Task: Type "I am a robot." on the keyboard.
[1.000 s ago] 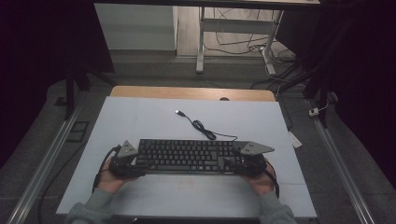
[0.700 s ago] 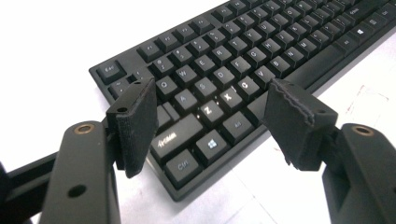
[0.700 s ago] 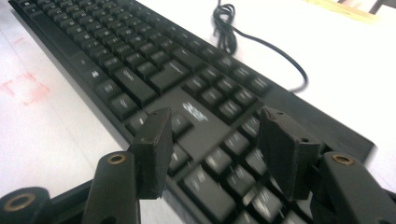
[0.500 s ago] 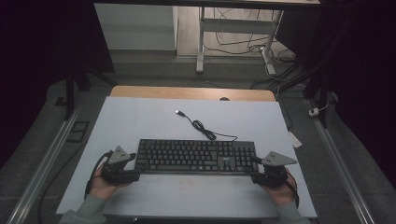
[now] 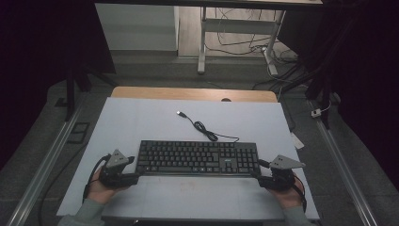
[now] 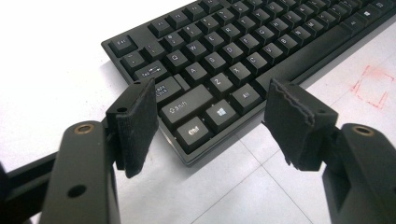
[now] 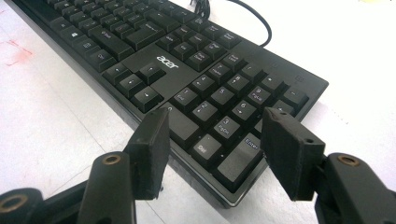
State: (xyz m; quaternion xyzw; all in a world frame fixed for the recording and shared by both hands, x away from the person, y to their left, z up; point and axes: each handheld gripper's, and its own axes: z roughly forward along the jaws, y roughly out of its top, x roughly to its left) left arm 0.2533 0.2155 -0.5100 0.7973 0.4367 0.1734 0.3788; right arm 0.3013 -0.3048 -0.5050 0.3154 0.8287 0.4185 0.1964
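With both my left tongs (image 5: 132, 170) and right tongs (image 5: 258, 170) released beside the black corded plastic keyboard (image 5: 197, 157), placement looks complete; next, withdraw clear.

The keyboard (image 5: 197, 157) is black with white key legends and a black cable (image 5: 203, 128), the worktop (image 5: 141, 117) is pale white with a tan wooden strip along its far edge and a faint red square mark (image 6: 371, 86), and both grippers' fingers (image 6: 137, 123) are black.
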